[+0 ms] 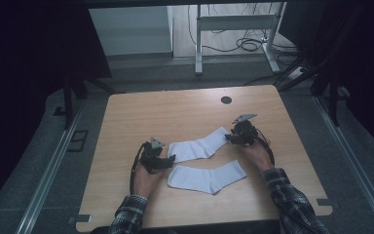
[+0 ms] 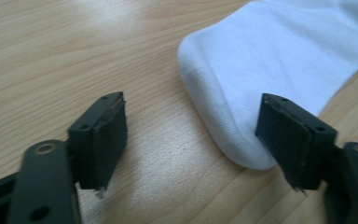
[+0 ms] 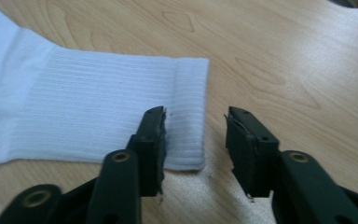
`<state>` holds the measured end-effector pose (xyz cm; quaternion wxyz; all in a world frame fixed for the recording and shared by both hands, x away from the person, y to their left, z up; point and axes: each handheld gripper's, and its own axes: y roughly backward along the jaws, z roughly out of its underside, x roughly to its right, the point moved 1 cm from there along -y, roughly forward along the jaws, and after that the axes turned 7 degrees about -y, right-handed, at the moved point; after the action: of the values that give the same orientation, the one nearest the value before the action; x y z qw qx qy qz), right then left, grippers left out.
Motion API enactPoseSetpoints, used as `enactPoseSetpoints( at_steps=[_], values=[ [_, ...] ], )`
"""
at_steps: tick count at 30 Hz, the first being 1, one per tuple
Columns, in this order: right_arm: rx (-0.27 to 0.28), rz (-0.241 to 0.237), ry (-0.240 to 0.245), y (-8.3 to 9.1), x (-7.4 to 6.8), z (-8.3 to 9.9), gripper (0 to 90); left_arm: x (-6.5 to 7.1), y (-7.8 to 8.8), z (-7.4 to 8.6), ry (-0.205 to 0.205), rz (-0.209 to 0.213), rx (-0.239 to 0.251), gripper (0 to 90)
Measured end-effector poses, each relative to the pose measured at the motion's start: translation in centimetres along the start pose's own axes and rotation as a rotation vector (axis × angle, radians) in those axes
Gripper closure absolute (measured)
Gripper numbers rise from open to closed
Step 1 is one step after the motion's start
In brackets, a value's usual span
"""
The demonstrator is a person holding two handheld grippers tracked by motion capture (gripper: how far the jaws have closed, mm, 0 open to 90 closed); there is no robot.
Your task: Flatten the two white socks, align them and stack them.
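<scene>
Two white socks lie flat on the wooden table (image 1: 136, 117). The far sock (image 1: 200, 145) runs from a toe at the left to a ribbed cuff at the right. The near sock (image 1: 207, 177) lies just in front of it. My left gripper (image 1: 168, 159) is open at the far sock's toe (image 2: 223, 88), its jaws straddling the toe's edge above the table. My right gripper (image 1: 230, 137) is open at the far sock's ribbed cuff (image 3: 186, 112), with the cuff's corner between its jaws.
A dark round hole (image 1: 226, 100) sits in the table near its far edge. Beyond the table stand a white desk frame (image 1: 233, 29) and cables on the floor. Plaid sleeves (image 1: 292, 200) enter from the bottom.
</scene>
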<state>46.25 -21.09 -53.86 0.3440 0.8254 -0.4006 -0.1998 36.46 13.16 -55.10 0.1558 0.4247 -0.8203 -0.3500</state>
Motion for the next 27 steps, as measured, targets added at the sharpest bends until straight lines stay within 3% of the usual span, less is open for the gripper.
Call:
enactPoseSetpoints(
  at_steps=[2,5,13,20,27],
  values=[
    [-0.007,-0.026,-0.011,0.1,0.0,0.1,70.3,0.3,0.1,0.0,-0.012,0.010,0.005,35.6],
    [-0.013,-0.046,-0.038,0.1,-0.1,0.2,76.4,0.7,0.2,0.0,-0.029,0.037,0.022,52.8],
    [-0.044,-0.047,-0.037,0.7,-0.6,0.4,79.8,1.0,0.1,-0.2,-0.019,0.092,0.032,81.0],
    [-0.060,-0.039,-0.038,1.0,-1.0,0.4,80.3,1.1,-0.1,-0.3,0.006,0.101,0.033,85.2],
    [-0.056,-0.027,-0.014,1.6,-1.4,0.6,80.4,1.3,-0.2,-0.6,-0.007,0.092,0.041,85.5]
  ],
)
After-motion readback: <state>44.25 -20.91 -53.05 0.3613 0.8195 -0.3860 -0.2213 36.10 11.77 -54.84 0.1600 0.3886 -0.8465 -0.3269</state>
